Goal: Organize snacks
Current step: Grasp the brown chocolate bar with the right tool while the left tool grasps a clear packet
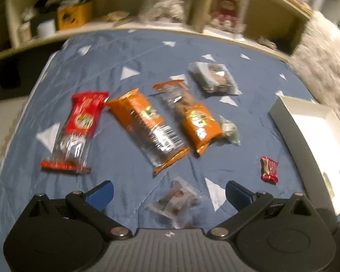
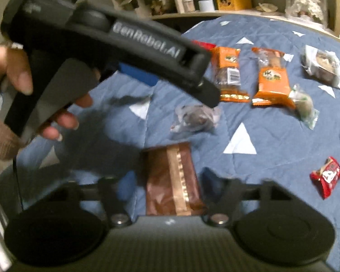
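Blue bedding with white triangles covers the bed (image 1: 133, 52) where my snacks lie, and wooden shelves (image 1: 129, 4) run along the far side.

From my left wrist view, my left hand-held gripper (image 1: 168, 191) has its blue pads wide apart and holds nothing. A small clear packet (image 1: 175, 198) lies on the bed right between the pads, not touched. Up at 11 o'clock is the red pack (image 1: 76, 131). At 12 o'clock lie two orange packs (image 1: 147, 129), side by side. A little red candy (image 1: 269, 169) sits at 2 o'clock, just beside the white box (image 1: 310, 133) at 3 o'clock. I think the box is where the snacks go.

From my right wrist view, my right hand-held gripper (image 2: 167, 179) has a brown bar (image 2: 173, 179) between its pads. The picture is blurry, so I cannot tell if the pads squeeze it yet. My other hand (image 2: 15, 74) holds the left tool at 10 o'clock.

To do this well, I should keep the bar in the middle of the pads, squeeze softly so it does not crack, and lift slowly. The wrapper looks slippery, so I think it could slide out.
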